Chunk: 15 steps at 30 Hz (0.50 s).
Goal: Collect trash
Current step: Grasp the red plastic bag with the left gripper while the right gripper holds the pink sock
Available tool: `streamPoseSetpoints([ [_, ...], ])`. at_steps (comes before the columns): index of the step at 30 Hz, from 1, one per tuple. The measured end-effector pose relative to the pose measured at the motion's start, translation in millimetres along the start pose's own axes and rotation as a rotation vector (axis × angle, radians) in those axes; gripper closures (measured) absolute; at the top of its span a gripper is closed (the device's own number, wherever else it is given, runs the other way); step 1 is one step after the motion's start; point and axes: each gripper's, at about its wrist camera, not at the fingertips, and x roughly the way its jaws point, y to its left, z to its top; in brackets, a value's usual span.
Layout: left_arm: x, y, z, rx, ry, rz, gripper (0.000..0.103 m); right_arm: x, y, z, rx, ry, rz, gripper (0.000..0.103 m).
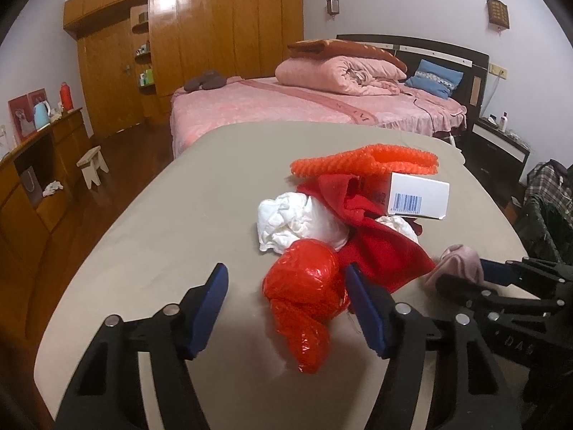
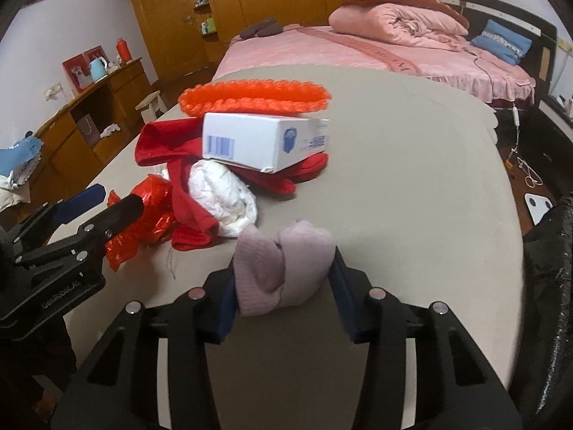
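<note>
Right now the right hand-held gripper (image 2: 284,286) has its 2 blue pads pressed against a crumpled pale-pink knit cloth wad (image 2: 283,268), jaws about half-closed on it, wad resting on the beige-covered counter (image 2: 412,197) at the near edge. Left hand-held gripper (image 1: 286,308) sits wider open, straddling a scrunched shiny red plastic bag (image 1: 304,297); its right pad touches or nearly touches the bag, left pad is clear w/ a gap, so no grip yet. Key relation: the bag lies directly ahead between the left jaws, long axis running roughly along the fingers, toward the camera. Rest of pile — white crumpled paper (image 1: 297,220), red cloth (image 1: 379,247), white carton w/ barcode (image 1: 417,195), orange foam net (image 1: 365,159) — sits just beyond, nearer the left side.
</note>
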Motion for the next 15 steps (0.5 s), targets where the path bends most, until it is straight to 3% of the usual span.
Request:
streamPoseSetpoints([
  [6, 10, -3, -1, -0.009, 0.034, -0.025, 0.048, -2, -10, 0, 0.021, -0.002, -0.015, 0.058],
  [10, 16, -5, 0, -0.019, 0.060, -0.053, 0.062, -2, -15, 0, 0.026, 0.000, -0.020, 0.058],
  [15, 12, -2, -2, -0.043, 0.045, -0.061, 0.069, -6, -17, -1, 0.026, -0.004, -0.023, 0.058],
])
